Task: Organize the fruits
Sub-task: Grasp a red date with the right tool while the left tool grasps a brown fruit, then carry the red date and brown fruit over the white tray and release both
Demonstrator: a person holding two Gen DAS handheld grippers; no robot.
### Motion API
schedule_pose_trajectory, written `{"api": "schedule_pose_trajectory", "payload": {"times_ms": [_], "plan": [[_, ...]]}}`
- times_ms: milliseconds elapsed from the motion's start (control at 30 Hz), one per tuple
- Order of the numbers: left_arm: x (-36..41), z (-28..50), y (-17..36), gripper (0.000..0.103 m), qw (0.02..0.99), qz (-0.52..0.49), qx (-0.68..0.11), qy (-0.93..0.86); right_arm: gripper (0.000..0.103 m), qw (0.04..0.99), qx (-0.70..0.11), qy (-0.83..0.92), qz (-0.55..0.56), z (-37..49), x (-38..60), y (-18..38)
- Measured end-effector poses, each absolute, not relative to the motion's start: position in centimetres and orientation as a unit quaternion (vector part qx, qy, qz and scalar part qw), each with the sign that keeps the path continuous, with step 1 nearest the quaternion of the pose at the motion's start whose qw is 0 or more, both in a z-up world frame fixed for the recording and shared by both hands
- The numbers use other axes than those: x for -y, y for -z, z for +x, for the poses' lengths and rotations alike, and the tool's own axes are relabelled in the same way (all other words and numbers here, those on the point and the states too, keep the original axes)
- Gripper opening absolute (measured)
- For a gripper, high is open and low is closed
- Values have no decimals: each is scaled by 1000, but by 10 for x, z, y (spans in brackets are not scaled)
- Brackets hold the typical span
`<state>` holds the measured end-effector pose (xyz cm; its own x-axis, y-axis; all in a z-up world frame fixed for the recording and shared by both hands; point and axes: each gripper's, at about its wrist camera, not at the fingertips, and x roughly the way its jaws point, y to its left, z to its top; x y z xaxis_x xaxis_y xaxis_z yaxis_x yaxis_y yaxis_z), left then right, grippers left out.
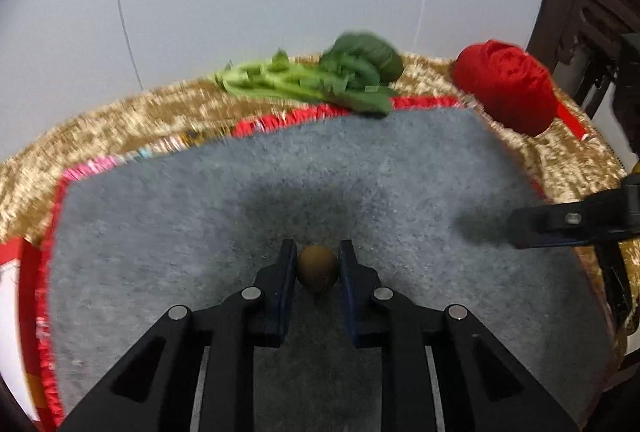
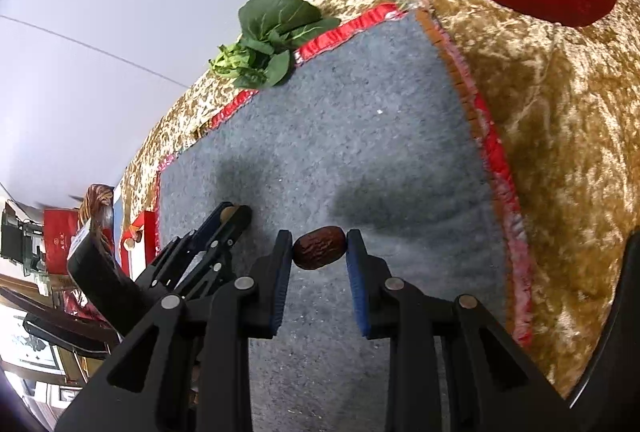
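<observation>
Left claw (image 1: 317, 260) clamped on a small brown round fruit (image 1: 317, 268) over grey felt mat (image 1: 400, 172).

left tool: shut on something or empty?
Shut on a small round brown fruit. The left tool has both pads pressed against its sides, over the grey mat.

We see a flecked grey felt mat (image 1: 360, 172) edged in red fringe, lying on a bench cloth (image 2: 560, 136) of mottled gold velvet. The leafy vegetable (image 1: 320, 78) runs from pale green stems to dark green leaves. A bright red velvet bundle (image 1: 506, 84) sits at the corner. The left gripper (image 1: 317, 260) is black with dark blue pads around an olive-brown round fruit (image 1: 317, 269); the right gripper (image 2: 319, 246), coloured alike, flanks a wrinkled, glossy reddish-brown date (image 2: 319, 247).
</observation>
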<state>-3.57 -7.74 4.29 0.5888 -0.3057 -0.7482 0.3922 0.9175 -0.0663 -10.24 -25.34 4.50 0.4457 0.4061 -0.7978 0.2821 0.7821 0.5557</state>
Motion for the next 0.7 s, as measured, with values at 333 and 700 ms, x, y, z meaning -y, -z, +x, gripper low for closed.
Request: {"api": "schedule_pose_trajectory", "payload": {"times_ms": [333, 700], "plan": [[1, -109, -109, 20, 931, 90, -344, 80, 29, 800, -495, -104, 323, -88, 190, -73], [-83, -157, -141, 20, 951, 60, -303, -21, 29, 821, -454, -198, 284, -87, 70, -112]]}}
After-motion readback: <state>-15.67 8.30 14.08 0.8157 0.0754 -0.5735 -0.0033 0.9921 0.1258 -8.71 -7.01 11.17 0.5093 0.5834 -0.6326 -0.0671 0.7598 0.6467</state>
